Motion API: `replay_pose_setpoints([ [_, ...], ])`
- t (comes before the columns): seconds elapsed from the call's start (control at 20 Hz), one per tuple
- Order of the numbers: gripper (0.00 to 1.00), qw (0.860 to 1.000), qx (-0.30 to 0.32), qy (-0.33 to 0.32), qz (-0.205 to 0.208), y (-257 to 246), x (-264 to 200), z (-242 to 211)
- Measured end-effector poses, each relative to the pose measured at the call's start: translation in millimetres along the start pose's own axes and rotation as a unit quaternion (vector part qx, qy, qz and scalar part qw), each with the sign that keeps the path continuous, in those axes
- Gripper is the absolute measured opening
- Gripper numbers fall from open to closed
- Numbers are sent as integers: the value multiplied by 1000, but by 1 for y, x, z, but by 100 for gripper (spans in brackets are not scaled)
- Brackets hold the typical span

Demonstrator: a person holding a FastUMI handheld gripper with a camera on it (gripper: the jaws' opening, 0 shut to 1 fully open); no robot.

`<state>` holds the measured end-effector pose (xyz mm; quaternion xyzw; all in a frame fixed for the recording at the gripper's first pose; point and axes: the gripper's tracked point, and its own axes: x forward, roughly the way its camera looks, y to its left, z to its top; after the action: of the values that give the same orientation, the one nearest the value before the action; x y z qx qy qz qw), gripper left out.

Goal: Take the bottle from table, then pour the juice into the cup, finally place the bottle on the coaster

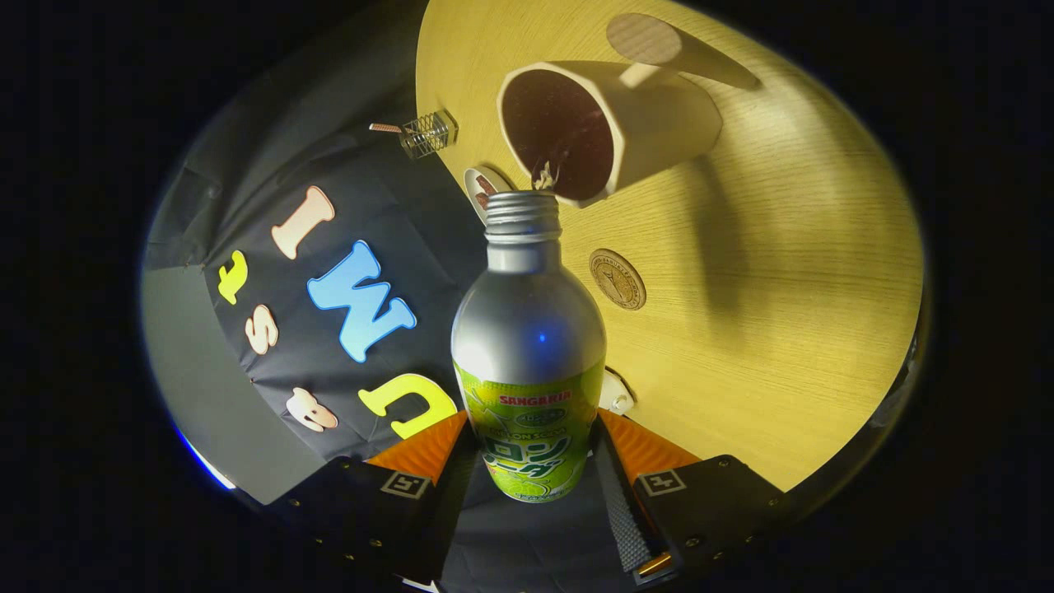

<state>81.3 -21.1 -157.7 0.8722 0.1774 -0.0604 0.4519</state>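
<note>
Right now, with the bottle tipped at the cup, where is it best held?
Where the hand-held gripper grips it now: the wide lower body of the bottle, a finger pressing each side across the label. That part is straight-walled, while the neck narrows and its mouth must stay free at the cup rim.

Claw-mounted fisheye, close behind bottle [528,346], tilted toward table [782,272].
</note>
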Motion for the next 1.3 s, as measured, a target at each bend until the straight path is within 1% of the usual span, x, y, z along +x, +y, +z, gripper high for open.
replay_pose_setpoints([
  [0.15,77,1000,16,1,4,6,-1,-5],
  [0.5,77,1000,30,-2,7,16,-1,-1],
  [0.8,77,1000,26,-9,4,14,-2,3],
  [1.05,77,999,-17,-22,-16,-4,0,14],
  [1.3,77,994,-92,-43,-43,-30,-3,30],
])
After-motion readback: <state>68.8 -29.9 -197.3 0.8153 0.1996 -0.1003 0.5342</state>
